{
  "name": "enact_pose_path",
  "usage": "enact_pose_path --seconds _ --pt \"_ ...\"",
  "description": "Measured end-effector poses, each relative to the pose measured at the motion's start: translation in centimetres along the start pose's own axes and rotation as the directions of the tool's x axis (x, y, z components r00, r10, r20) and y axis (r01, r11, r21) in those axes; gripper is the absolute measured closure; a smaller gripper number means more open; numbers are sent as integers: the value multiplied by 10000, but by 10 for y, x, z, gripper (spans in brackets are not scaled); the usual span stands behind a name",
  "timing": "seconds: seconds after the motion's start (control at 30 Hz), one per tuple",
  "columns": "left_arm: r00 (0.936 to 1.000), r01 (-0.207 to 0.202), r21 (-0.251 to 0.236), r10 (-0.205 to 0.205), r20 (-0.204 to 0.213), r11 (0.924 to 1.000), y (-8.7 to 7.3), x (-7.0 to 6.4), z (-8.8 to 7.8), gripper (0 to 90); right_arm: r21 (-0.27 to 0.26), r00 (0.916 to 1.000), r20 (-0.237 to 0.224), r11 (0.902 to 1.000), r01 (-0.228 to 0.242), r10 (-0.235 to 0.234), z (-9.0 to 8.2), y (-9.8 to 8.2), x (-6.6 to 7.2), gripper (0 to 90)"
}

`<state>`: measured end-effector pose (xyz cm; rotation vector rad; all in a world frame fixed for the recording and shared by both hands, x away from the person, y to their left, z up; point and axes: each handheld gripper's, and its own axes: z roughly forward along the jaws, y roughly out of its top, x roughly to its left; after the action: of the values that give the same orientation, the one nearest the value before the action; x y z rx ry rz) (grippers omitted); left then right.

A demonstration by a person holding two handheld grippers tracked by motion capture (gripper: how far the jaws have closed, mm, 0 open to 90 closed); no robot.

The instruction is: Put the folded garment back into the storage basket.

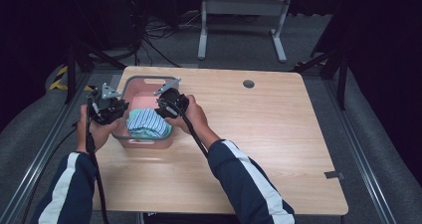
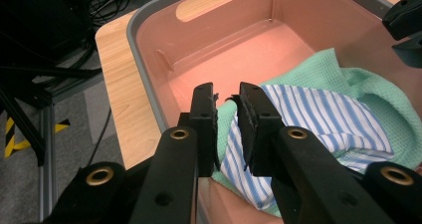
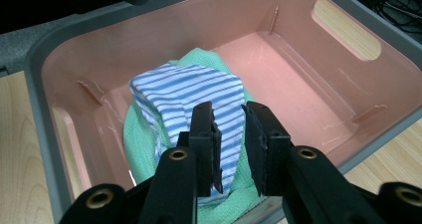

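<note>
The table [image 1: 259, 134] carries a pink bin [image 1: 130, 84] at its 10 o'clock area. Inside, at the bin's 6 o'clock end, a striped cloth [image 1: 145, 120] lies on a green cloth [image 3: 144, 149]. Left tool [image 2: 227, 115] and right tool [image 3: 230, 134] hover above, jaws slightly parted, gripping nothing.

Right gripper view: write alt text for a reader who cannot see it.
A blue-and-white striped cloth lies folded on a green cloth inside a pink bin with a grey rim. The right gripper hangs just above them, its black jaws slightly apart and clamping nothing.
</note>
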<state>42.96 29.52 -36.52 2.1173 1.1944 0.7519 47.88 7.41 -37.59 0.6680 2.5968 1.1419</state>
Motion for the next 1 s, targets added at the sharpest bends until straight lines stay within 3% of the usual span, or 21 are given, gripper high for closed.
enact_pose_path --seconds 0.2,0.4,0.47,0.57,0.73,1.0 --pt "9997 -229 -166 231 128 9996 2 -5 -6 781 3 10000 52 10000 33 -33 -2 -1 2 740" --pt "9993 -240 -526 255 268 9983 1 -10 -15 776 39 9994 176 9995 313 -314 -7 -6 3 721" --pt "9994 -69 -840 98 336 9964 0 -12 -19 767 51 9985 301 9990 448 -450 -11 -7 4 709" --pt "9990 -108 -890 146 423 9960 -2 -16 -24 749 49 9976 310 9981 614 -615 -17 -9 6 681" --pt "9981 -180 -1069 241 562 9941 -6 -30 -29 699 36 9945 474 9956 933 -934 -29 -15 8 646" --pt "9940 -615 -1211 718 826 9907 -9 -52 -33 617 196 9896 827 9930 1167 -1179 -49 -27 6 579"
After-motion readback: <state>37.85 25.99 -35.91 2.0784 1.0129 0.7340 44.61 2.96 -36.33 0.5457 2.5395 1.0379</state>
